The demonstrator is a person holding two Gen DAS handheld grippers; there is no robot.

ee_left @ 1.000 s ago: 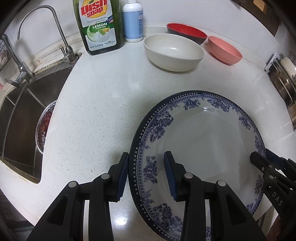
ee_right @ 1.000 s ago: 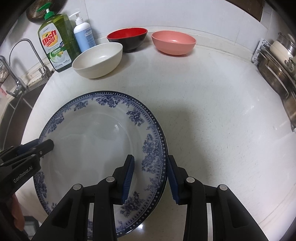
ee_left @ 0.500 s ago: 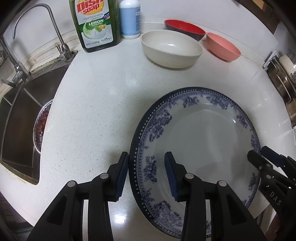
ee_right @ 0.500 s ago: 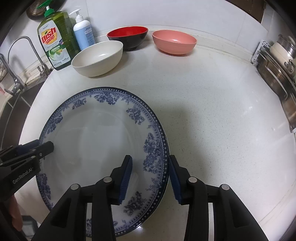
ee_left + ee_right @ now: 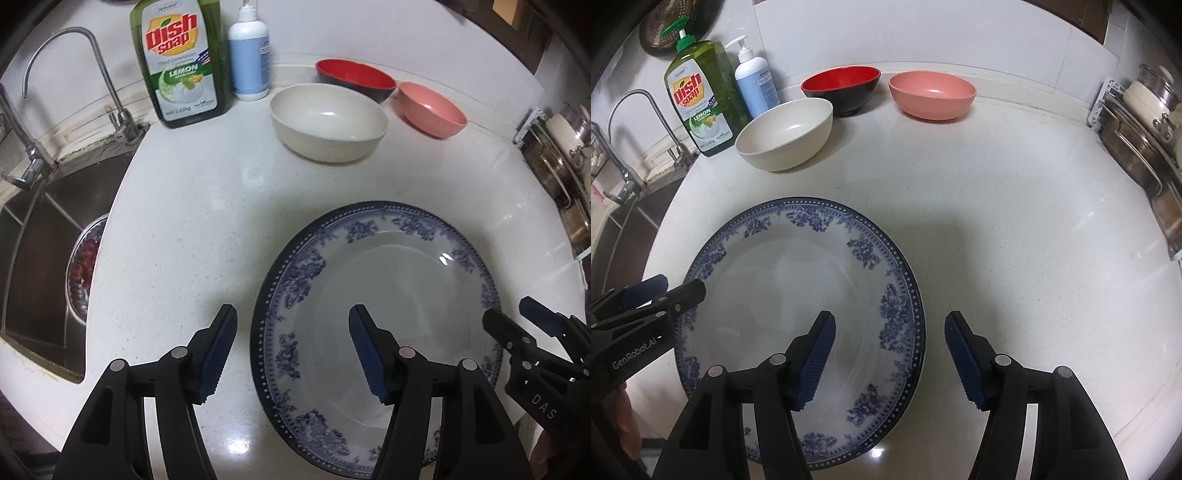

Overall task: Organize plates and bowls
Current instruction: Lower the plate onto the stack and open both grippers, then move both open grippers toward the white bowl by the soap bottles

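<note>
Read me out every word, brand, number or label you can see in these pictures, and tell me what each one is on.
"Dish Soap": green dish soap bottle.
"LEMON": same bottle's label.
"GenRobot.AI": left gripper, seen from the right wrist.
"DAS": right gripper, seen from the left wrist.
Too small or blurred: the bottle's fine print and volume figure, and the label on the blue pump bottle.

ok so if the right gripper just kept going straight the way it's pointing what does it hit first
Most likely the right-hand rim of the blue floral plate. The right gripper, jaws just opened, straddles that rim with neither pad touching, so the rim or the white counter just beside it comes first; depth is hard to judge.
</note>
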